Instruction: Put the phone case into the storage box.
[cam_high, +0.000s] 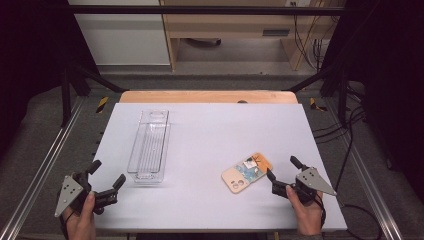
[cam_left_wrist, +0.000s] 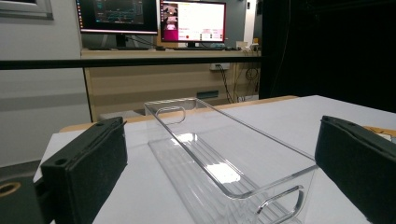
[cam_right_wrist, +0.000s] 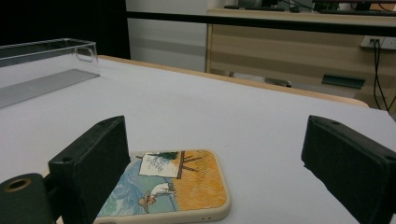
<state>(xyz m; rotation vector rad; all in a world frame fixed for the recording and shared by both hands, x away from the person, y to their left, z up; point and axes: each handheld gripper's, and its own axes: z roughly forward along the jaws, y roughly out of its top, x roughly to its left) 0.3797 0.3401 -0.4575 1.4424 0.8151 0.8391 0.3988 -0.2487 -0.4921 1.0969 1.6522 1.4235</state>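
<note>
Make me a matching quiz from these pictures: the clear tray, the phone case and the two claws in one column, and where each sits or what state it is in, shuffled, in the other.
Things:
1. clear tray
2. phone case
3. left claw
4. right claw

Descriptions:
A. open, at the phone case's right end
B. lying flat, picture side up, on the right part of the table
C. open, pointing at the tray's near end
D. empty, running lengthwise away from the person

Pairs: 1-D, 2-B, 3-C, 4-A
</note>
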